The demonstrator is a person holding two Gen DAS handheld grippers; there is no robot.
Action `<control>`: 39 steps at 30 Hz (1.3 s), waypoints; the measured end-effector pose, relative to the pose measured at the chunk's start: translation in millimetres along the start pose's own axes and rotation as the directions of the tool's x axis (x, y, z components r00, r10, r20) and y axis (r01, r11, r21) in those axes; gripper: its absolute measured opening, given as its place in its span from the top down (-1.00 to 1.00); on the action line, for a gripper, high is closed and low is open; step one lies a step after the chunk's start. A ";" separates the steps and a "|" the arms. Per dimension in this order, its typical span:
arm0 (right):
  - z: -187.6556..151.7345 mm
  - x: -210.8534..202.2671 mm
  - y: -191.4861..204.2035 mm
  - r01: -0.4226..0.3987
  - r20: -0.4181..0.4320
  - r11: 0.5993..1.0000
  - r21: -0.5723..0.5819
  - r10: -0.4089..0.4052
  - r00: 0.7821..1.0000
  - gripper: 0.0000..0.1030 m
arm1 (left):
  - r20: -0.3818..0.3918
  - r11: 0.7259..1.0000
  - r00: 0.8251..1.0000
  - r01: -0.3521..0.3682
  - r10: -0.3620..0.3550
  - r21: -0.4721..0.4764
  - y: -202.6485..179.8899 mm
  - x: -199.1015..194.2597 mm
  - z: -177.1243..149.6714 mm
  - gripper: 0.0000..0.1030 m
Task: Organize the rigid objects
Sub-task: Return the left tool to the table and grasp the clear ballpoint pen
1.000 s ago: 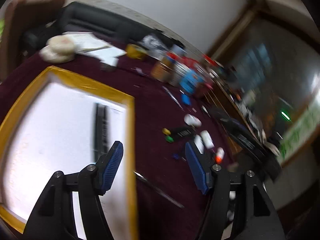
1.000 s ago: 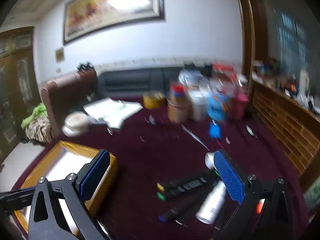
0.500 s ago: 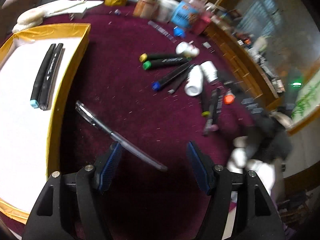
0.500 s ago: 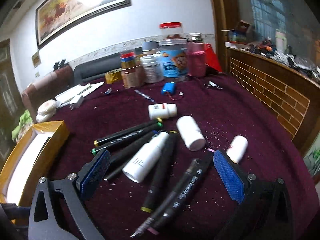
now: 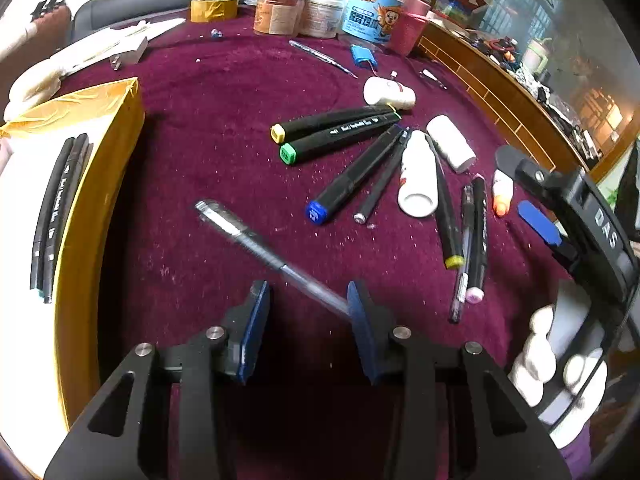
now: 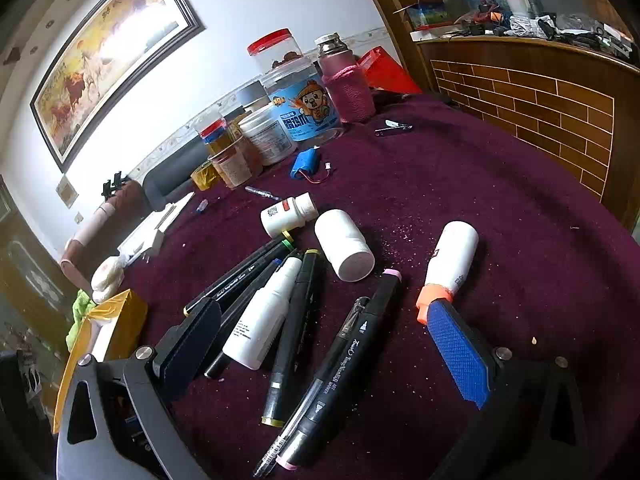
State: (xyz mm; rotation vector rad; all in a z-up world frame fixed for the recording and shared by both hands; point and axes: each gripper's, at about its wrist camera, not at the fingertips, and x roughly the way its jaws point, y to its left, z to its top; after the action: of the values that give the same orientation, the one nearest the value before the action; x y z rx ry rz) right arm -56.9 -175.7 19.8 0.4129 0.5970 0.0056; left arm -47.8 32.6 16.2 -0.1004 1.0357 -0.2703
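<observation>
A clear pen (image 5: pixel 256 240) lies slanted on the maroon cloth, its near end between the jaws of my left gripper (image 5: pixel 308 292). The jaws are closing; only the right pad (image 5: pixel 360 316) meets the pen's tip. My right gripper (image 6: pixel 320 312) stands open wide over a pile of black markers (image 6: pixel 352 352) and a white bottle (image 6: pixel 264 316). Its blue pad (image 5: pixel 538 222) also shows in the left wrist view, with a gloved hand (image 5: pixel 560 364) below it. A yellow-rimmed white tray (image 5: pixel 100 200) at the left holds two black markers (image 5: pixel 60 208).
Two small white bottles (image 6: pixel 346 244) and an orange-capped one (image 6: pixel 450 264) lie by the markers. Jars (image 6: pixel 304 108), a tape roll (image 5: pixel 214 8), a blue battery pack (image 6: pixel 306 162) and a nail clipper (image 6: pixel 394 128) stand farther back. A brick-patterned wooden counter (image 6: pixel 540 108) borders the table's right side.
My left gripper came down from over the tray to the clear pen and its jaws narrowed. The right gripper sank and rolled, closing in on the marker pile.
</observation>
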 end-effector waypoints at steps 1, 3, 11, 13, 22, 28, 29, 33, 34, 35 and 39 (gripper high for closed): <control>-0.3 0.0 1.7 0.001 0.000 1.000 -0.007 -0.001 1.000 -0.97 | 0.000 1.000 1.000 -0.001 0.001 -0.012 1.7 1.3 2.8 0.26; -1.1 0.8 3.2 0.000 -0.002 1.000 -0.019 0.000 1.000 -0.97 | -0.008 1.000 1.000 -0.009 0.008 -0.023 4.8 0.9 5.9 0.26; -1.2 3.7 2.1 -0.001 -0.013 1.000 -0.016 0.001 1.000 -0.97 | -0.008 0.986 0.988 -0.155 0.156 0.054 -13.1 18.8 21.7 0.14; -1.0 3.5 1.6 -0.001 -0.011 1.000 -0.014 0.000 1.000 -0.97 | 0.022 0.971 0.981 -0.194 0.193 0.140 -22.0 20.5 17.4 0.26; -1.0 4.5 -0.4 0.002 -0.015 1.000 -0.007 -0.002 1.000 -0.97 | -0.011 0.974 0.983 -0.182 0.185 0.134 10.7 -0.1 5.6 0.62; -0.8 5.1 -1.3 0.010 -0.018 1.000 -0.002 -0.010 1.000 -0.97 | 0.042 0.967 0.976 -0.216 0.212 0.137 -0.9 9.9 11.3 0.58; -0.6 5.6 -1.3 0.012 -0.020 1.000 -0.002 -0.012 1.000 -0.97 | 0.064 0.965 0.976 -0.214 0.206 0.154 -3.0 11.7 11.5 0.59; -0.8 3.9 -2.8 0.015 -0.018 1.000 0.006 -0.014 1.000 -0.97 | 0.088 0.973 0.987 -0.152 0.138 0.175 -0.1 10.6 10.8 0.86; -0.4 1.5 -3.3 0.010 -0.009 1.000 0.008 -0.010 1.000 -0.97 | 0.079 0.984 0.993 -0.103 0.092 0.146 5.6 7.6 10.3 0.86; 0.6 -3.5 -4.7 -0.007 0.007 1.000 0.013 0.007 1.000 -0.97 | 0.073 0.990 0.995 -0.069 0.060 0.125 9.4 5.5 9.8 0.86; 10.9 -23.7 -16.4 -0.018 0.033 0.999 0.044 0.016 0.999 -0.97 | 0.079 0.994 0.991 0.108 -0.110 0.026 26.7 -10.4 3.4 0.86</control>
State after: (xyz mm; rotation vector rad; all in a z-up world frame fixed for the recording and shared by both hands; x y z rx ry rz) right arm -72.4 -197.9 34.6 0.4604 0.5626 0.0020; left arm -45.3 60.9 21.0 -0.1470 0.9486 -0.3741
